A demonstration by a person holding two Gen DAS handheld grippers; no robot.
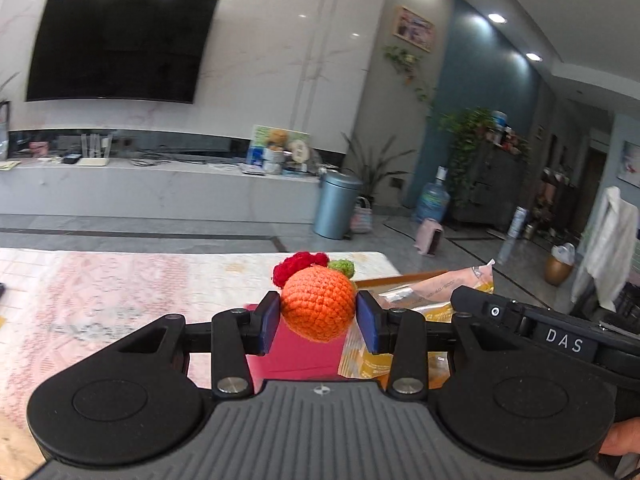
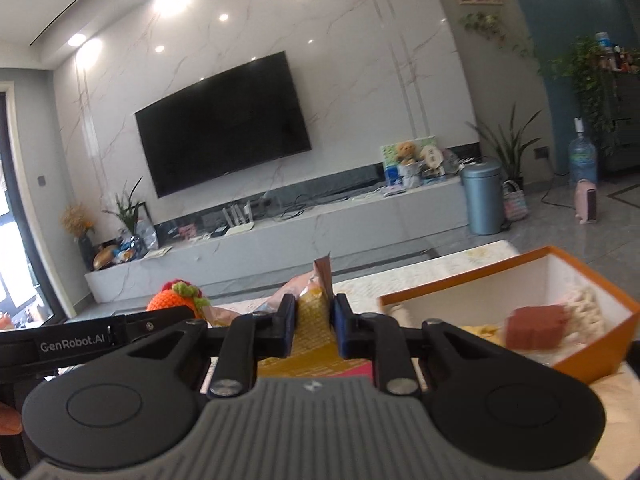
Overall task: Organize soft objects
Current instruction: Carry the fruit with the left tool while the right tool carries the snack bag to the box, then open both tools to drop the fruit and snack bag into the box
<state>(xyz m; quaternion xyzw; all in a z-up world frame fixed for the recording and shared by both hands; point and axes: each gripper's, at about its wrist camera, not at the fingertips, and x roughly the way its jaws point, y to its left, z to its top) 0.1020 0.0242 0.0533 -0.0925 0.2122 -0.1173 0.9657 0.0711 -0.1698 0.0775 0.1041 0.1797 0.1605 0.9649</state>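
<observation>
My left gripper is shut on an orange crocheted ball with a red flower and green leaf on top, held above the table. The ball also shows in the right wrist view, at the left. My right gripper is shut on a yellow and pink snack packet, raised above the table. The packet shows in the left wrist view beside the right gripper's body. An orange box with a white inside stands at the right, holding a reddish block and a cream knitted piece.
A pink patterned cloth covers the table. A red flat item lies under the left gripper. Beyond the table are a TV wall, a low white console and a blue bin.
</observation>
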